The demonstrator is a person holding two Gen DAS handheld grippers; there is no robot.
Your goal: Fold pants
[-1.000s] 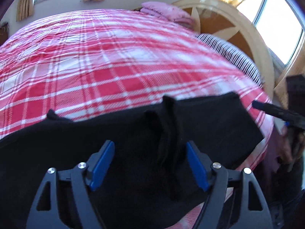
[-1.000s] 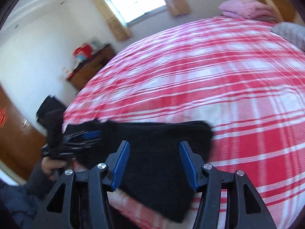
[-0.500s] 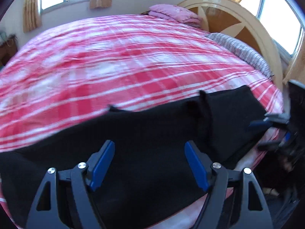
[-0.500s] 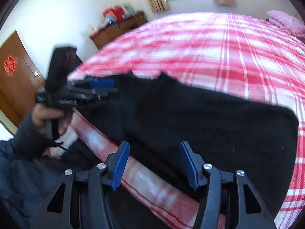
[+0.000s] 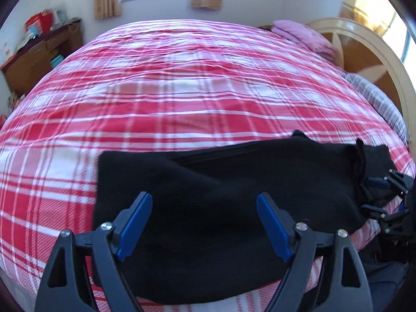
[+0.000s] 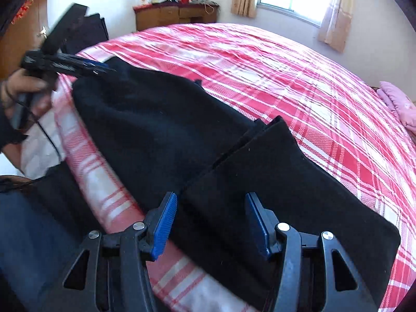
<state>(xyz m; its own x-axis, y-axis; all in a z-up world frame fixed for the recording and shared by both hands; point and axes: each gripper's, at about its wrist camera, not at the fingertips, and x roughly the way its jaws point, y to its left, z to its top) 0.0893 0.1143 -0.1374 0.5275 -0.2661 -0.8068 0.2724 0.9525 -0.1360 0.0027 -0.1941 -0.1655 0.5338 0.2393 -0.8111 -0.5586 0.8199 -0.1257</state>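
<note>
Black pants (image 5: 221, 176) stretched as a long band along the near edge of the red plaid bed (image 5: 182, 91), one end squared off on the left, the other bunched and wavy at the right by the bed's corner. From the right wrist view, a visible step across the cloth, reading as one layer lapped over another.

Changed within the last second: gone, the upright ridge of fabric that stood between the left jaws; flat cloth there now. Also newly in sight, the clean left end, where half a second ago dark fabric ran out of frame.

Left gripper (image 5: 204, 195) released, jaws spread wide, hovering over the middle of the band, nothing pinched. Right gripper (image 6: 211, 195) likewise released, jaws apart over the lapped section; seen from the left wrist, close beside the ruffled right end, contact hard to judge.

Probable meaning: smoothing done, lengthwise fold laid, no grasp in hand. Probably next, a pinch at one end to carry it over toward the other. Worth watching: the ruffled right end, likely to spoil a neat edge if left untidy, and the near edge overhanging the mattress side.
</note>
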